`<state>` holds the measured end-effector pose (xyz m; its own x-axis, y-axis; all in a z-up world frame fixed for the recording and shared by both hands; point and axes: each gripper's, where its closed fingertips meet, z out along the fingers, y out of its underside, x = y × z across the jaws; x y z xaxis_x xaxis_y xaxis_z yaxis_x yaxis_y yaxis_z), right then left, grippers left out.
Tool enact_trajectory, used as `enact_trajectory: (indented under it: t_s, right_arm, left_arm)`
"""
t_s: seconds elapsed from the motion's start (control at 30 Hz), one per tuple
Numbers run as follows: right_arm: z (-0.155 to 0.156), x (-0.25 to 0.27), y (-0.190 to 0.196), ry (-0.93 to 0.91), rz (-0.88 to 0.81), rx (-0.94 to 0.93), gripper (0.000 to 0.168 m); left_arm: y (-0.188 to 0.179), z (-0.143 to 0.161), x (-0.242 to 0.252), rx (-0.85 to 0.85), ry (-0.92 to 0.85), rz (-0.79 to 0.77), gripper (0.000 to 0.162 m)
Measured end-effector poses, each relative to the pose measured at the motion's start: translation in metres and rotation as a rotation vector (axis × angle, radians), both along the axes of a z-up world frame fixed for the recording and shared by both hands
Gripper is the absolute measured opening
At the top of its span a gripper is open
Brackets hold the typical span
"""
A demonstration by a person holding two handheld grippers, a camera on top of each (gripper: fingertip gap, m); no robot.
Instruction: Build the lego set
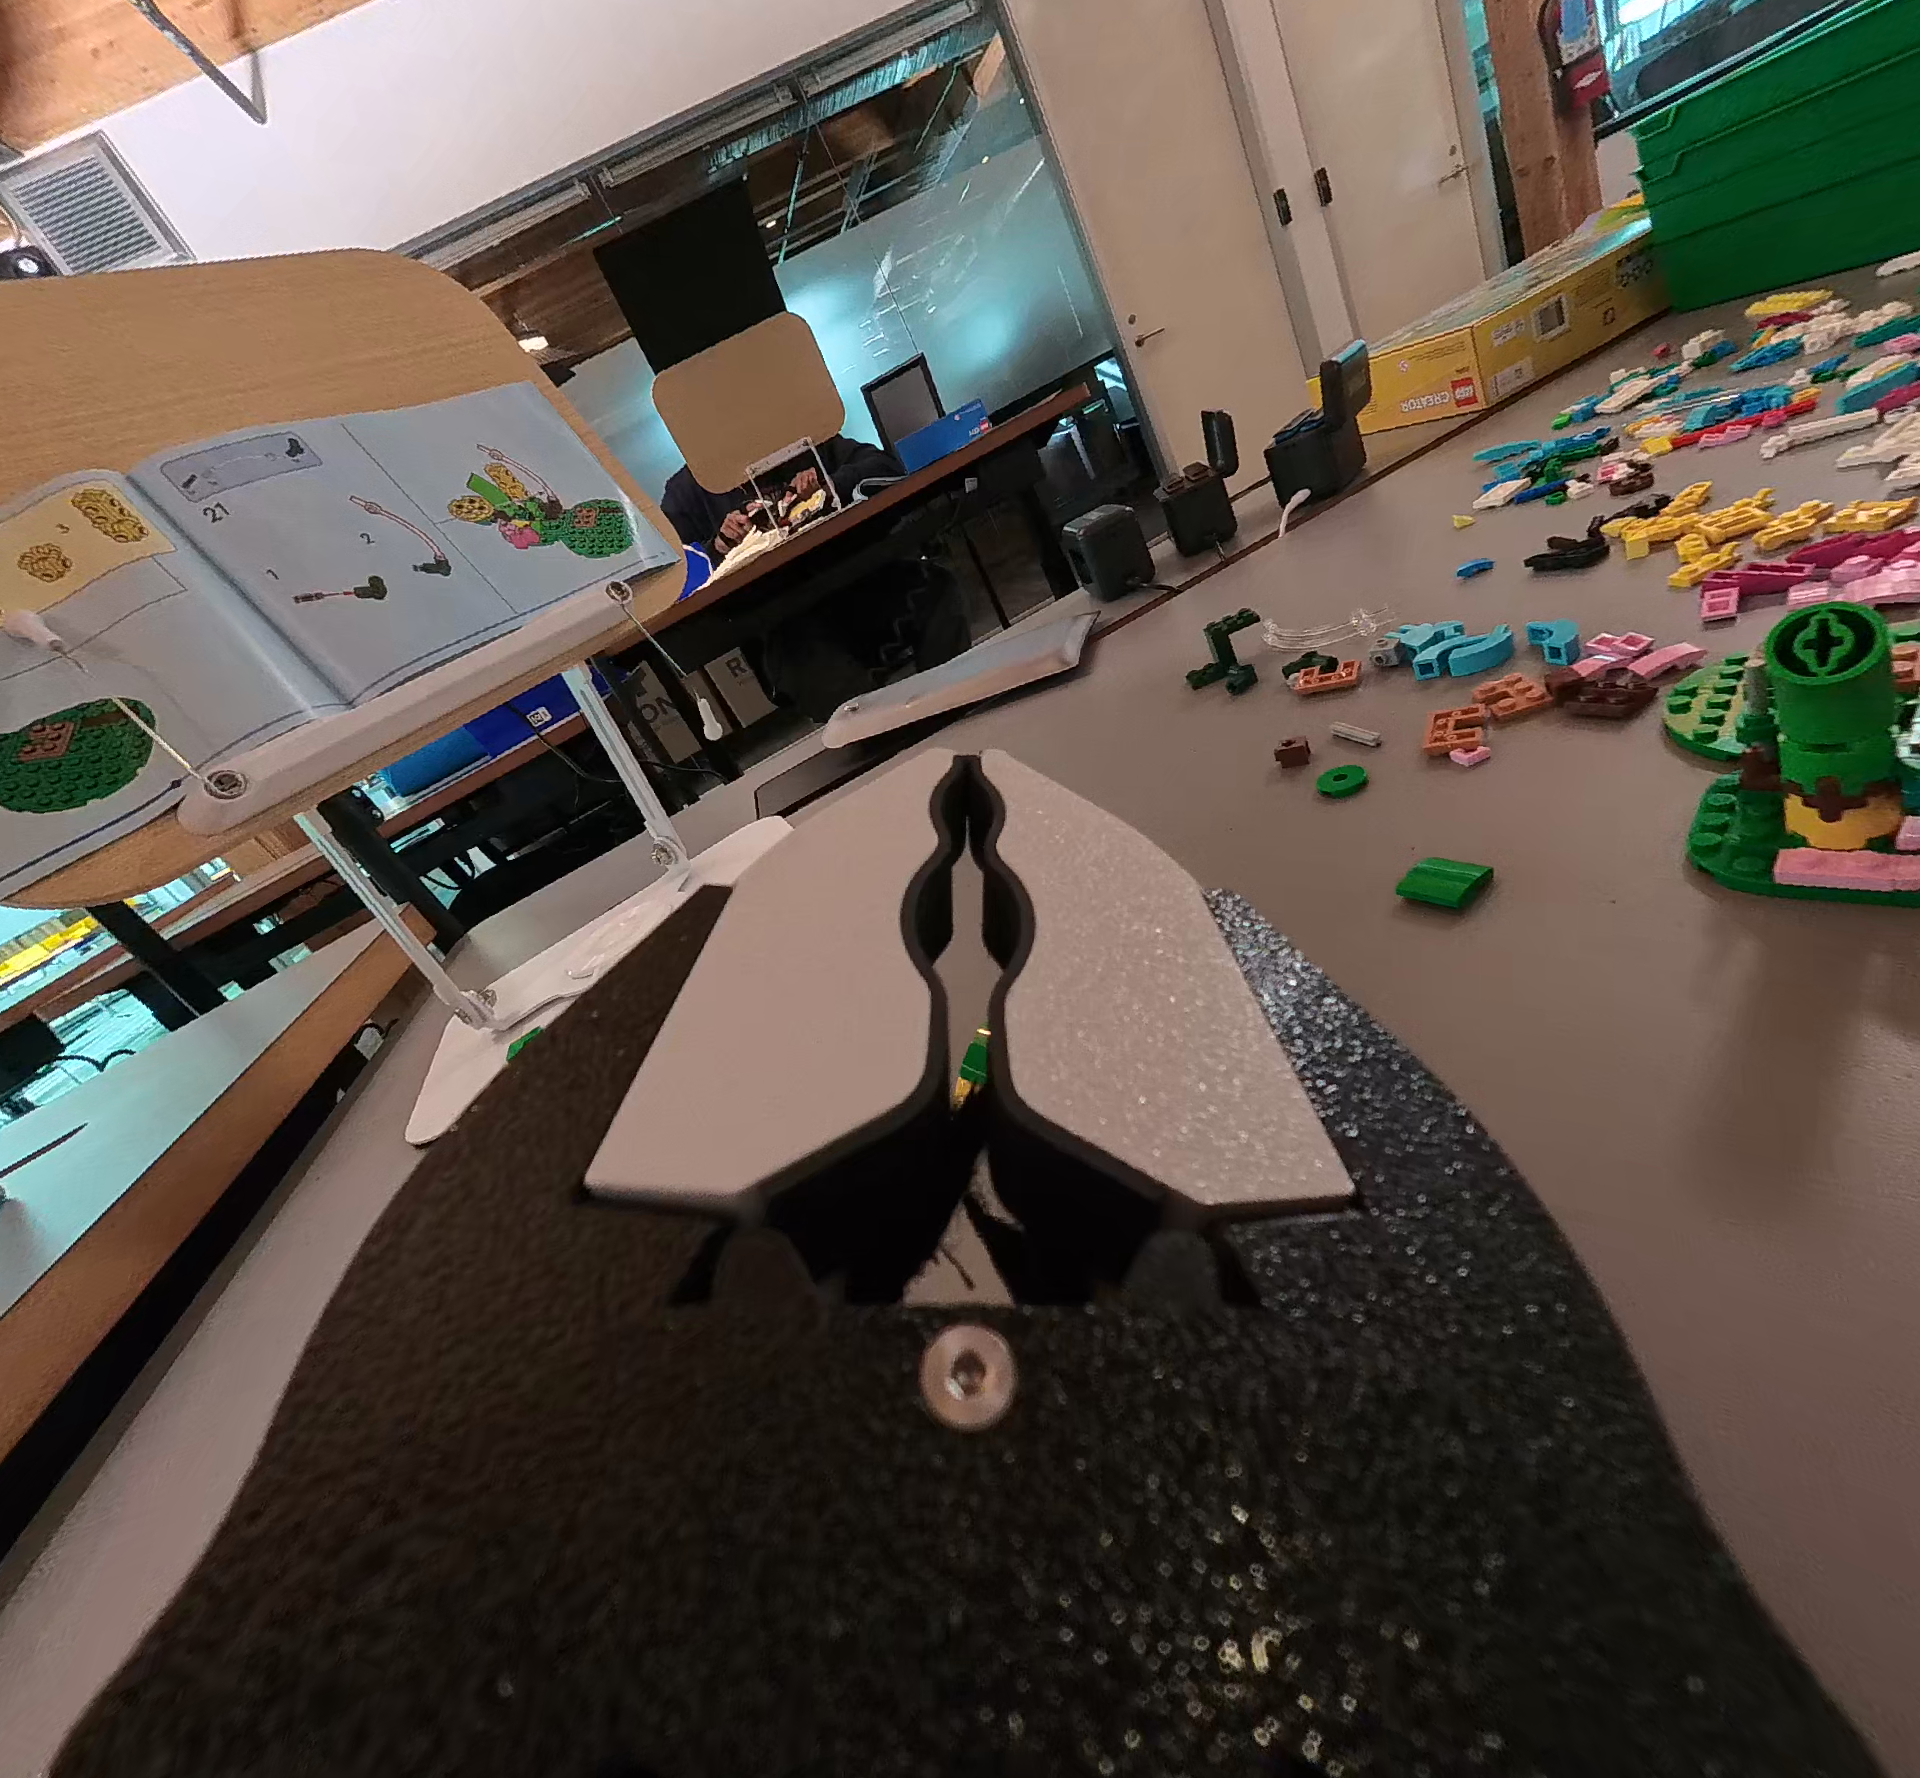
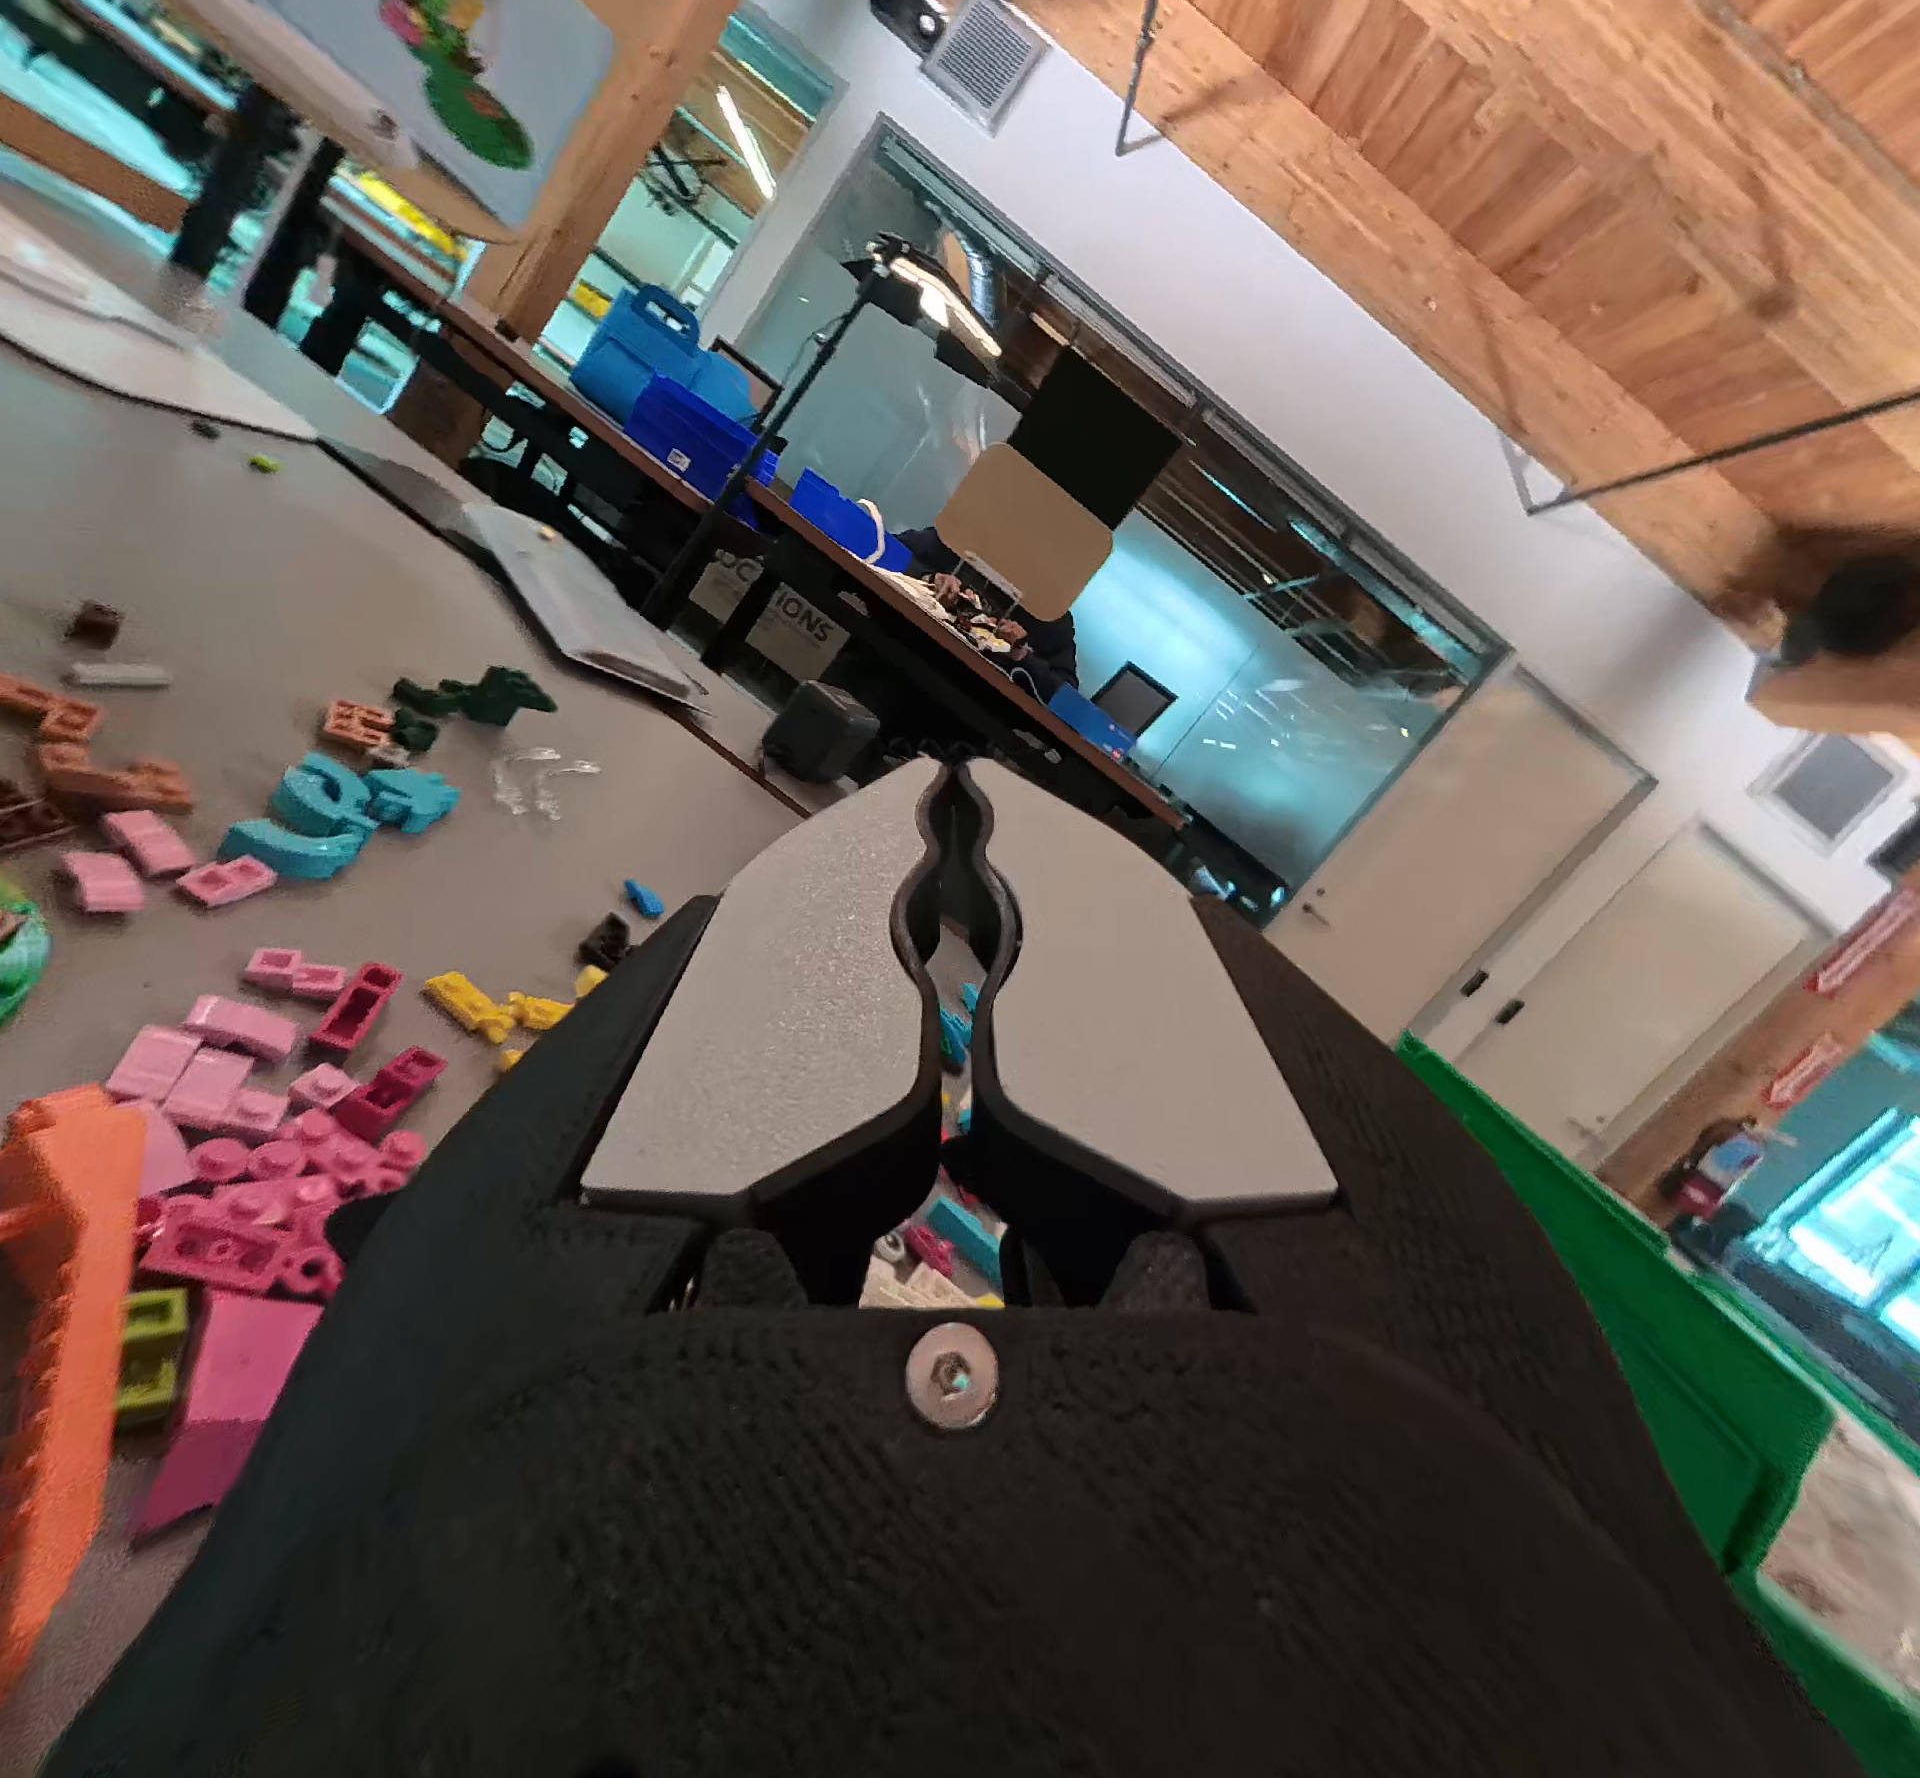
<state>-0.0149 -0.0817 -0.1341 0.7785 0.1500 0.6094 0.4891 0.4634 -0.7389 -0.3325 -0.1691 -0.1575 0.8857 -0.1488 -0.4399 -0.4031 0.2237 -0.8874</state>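
Landmark: partial green build (image 1: 1813, 772). Far left of it, instruction booklet (image 1: 312, 575) open on stand. L gripper (image 1: 971, 772) left of build, tips pressed together; a small green bit (image 1: 975, 1068) shows deep between the fingers, poss. pinched, can't confirm. Loose bricks (image 1: 1725, 523) behind build. R gripper (image 2: 951, 772) right of pink bricks (image 2: 260, 1136), tips clenched, empty.

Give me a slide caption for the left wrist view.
Closed left gripper points past an open instruction booklet and scattered bricks.
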Motion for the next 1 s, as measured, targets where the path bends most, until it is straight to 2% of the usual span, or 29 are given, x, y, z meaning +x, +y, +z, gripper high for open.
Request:
enact_trajectory:
  t_s: [0.17,0.6,1.0]
  right_arm:
    - [-0.003,-0.018,-0.009,-0.026,0.087,-0.001,0.0]
    - [-0.006,-0.015,-0.004,-0.045,0.057,-0.007,0.0]
    - [0.004,0.001,-0.001,0.015,-0.012,0.025,0.0]
  left_arm:
    - [0.0,0.0,-0.001,-0.001,-0.001,0.005,0.0]
    - [0.002,-0.003,0.001,-0.006,0.033,0.016,0.0]
    - [0.002,-0.003,0.001,-0.007,0.037,0.017,0.0]
